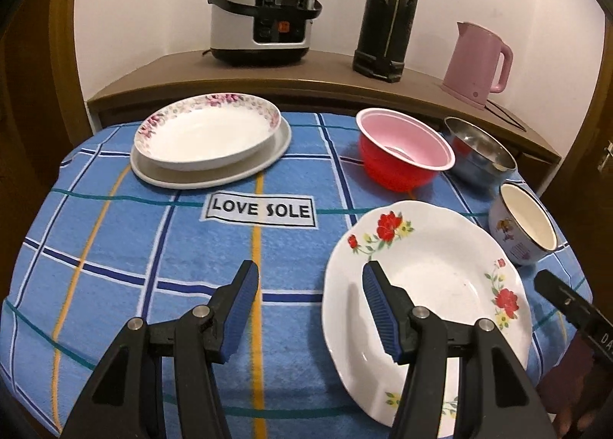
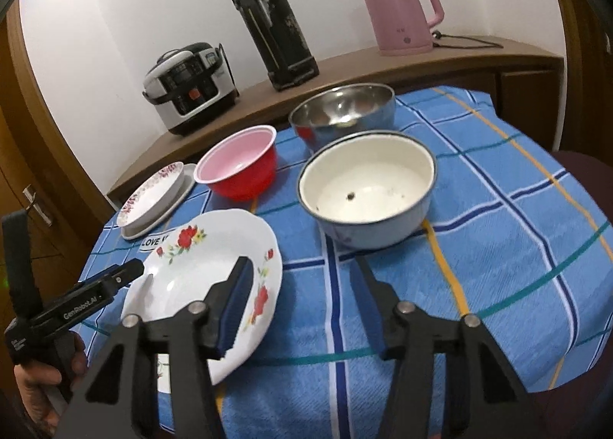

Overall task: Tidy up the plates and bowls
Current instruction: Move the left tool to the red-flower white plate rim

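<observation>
A white plate with red flowers (image 1: 440,278) lies at the near side of the blue checked tablecloth (image 1: 153,247). My left gripper (image 1: 310,268) is open, and the plate's left rim lies between its fingers without being pressed. My right gripper (image 2: 302,261) is open over the red-flower plate's (image 2: 199,259) right rim. A pink-flowered plate (image 1: 207,132) rests on a plain oval plate (image 1: 214,174) at the far left. A red bowl (image 1: 402,155), a steel bowl (image 1: 479,159) and a blue enamel bowl (image 2: 367,186) stand at the right.
Behind the table runs a wooden counter (image 1: 325,75) with a rice cooker (image 1: 264,17), a black thermos (image 1: 390,13) and a pink kettle (image 1: 479,63). A person's hand (image 2: 34,381) holds the left gripper. A door handle (image 2: 36,205) shows at the left.
</observation>
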`<action>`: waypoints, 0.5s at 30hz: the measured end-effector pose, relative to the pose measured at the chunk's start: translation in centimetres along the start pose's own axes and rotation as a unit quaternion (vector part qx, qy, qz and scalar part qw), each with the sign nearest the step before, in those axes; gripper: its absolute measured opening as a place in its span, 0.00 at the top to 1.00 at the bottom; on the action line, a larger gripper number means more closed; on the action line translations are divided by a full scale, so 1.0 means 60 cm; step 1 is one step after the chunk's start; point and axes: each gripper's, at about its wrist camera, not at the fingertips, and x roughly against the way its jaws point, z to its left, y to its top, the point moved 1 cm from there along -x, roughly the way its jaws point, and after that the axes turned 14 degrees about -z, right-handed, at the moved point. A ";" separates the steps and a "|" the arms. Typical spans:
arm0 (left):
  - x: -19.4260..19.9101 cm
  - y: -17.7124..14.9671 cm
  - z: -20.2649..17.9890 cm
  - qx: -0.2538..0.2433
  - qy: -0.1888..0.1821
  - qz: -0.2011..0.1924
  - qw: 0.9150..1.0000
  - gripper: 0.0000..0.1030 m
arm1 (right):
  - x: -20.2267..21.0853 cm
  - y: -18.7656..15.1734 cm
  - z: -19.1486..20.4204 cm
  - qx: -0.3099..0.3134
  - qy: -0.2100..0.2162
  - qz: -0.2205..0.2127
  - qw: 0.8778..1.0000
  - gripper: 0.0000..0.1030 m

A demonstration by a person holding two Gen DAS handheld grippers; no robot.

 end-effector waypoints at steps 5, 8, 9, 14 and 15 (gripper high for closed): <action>-0.007 -0.008 -0.005 0.003 -0.008 0.011 1.000 0.43 | -0.002 -0.008 -0.004 -0.011 0.004 0.006 1.000 0.46; -0.011 -0.012 -0.007 0.003 -0.009 0.016 1.000 0.43 | -0.003 -0.011 -0.012 -0.033 0.007 0.003 0.999 0.46; -0.013 -0.013 -0.008 0.003 -0.009 0.018 1.000 0.43 | -0.004 -0.013 -0.014 -0.038 0.007 0.006 0.999 0.46; -0.019 -0.017 -0.010 0.002 -0.013 0.024 1.000 0.43 | -0.011 -0.021 -0.004 -0.014 0.001 0.016 1.000 0.46; -0.020 -0.018 -0.011 0.001 -0.013 0.025 1.000 0.43 | -0.013 -0.022 -0.002 -0.014 0.005 0.018 1.000 0.46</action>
